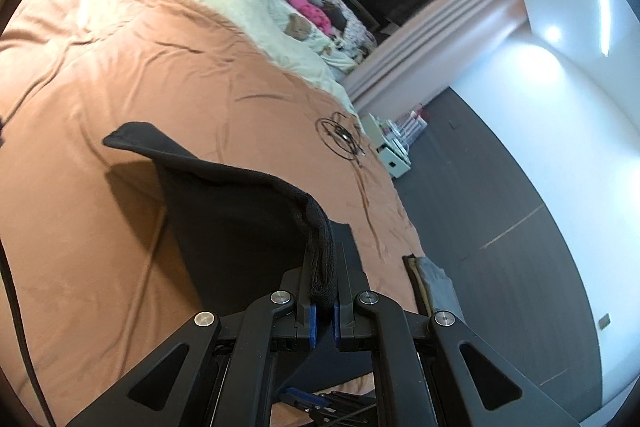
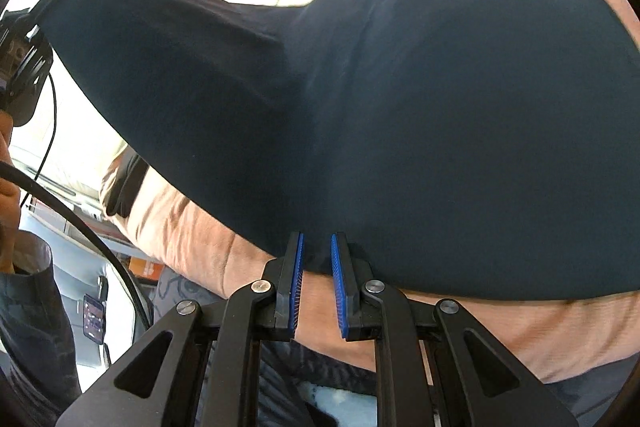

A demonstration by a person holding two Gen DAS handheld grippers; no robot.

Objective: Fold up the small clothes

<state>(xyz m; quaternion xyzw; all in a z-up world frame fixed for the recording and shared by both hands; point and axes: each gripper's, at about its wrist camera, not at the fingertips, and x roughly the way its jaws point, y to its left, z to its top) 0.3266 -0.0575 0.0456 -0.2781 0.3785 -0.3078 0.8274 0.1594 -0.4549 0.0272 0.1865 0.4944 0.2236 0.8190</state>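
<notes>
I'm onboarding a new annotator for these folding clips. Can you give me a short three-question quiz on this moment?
1. True or false: the left gripper has its fingers closed on a bunched hem of the dark navy fabric garment.
2. What does the garment lie on? A) grey floor B) peach-brown wrinkled bedspread C) white desk
3. In the right wrist view, what lies between the fingers of the right gripper?

Key
1. True; a thick fold sits between the pads.
2. B, the peach-brown wrinkled bedspread.
3. The garment's near edge, with the blue pads still visibly apart.
</notes>
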